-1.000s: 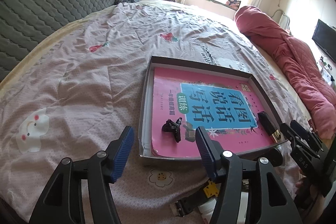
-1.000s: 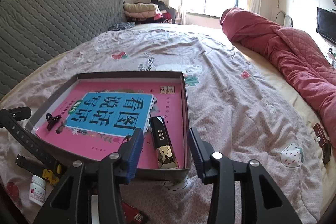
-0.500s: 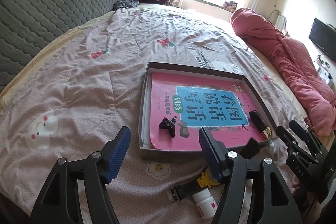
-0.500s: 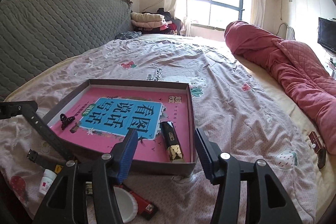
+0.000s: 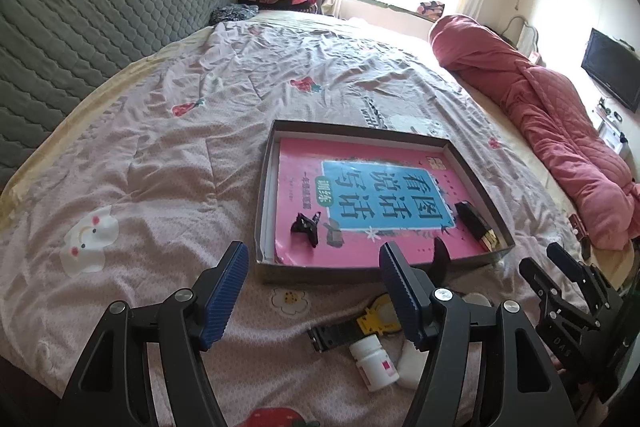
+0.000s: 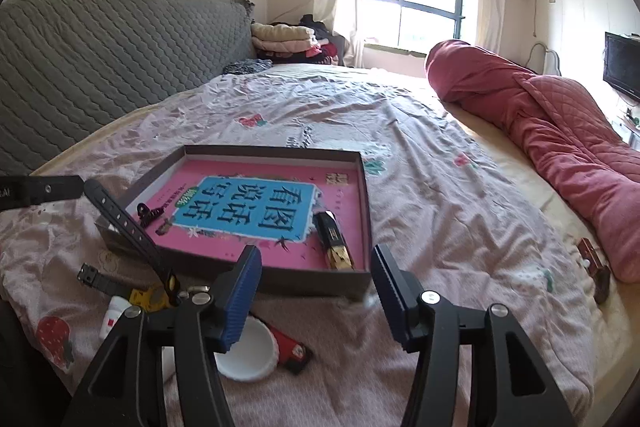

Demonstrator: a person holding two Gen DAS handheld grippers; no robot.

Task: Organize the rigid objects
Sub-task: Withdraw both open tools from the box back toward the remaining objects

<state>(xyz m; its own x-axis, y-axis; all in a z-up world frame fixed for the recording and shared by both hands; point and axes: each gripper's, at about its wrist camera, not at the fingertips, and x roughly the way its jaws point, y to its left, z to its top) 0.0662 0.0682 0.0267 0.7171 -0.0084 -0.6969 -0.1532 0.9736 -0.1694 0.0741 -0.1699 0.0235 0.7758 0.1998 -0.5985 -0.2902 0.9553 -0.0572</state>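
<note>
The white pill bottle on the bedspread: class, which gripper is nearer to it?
Left. The white pill bottle lies just beside the left gripper; the right gripper sits farther off, past a white lid.

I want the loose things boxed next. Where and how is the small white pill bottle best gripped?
Grip the white pill bottle across the middle of its round body, coming from above with the fingers either side of its long axis. It lies on its side on the bedspread, in front of the box, so the cap end gives less hold.
</note>
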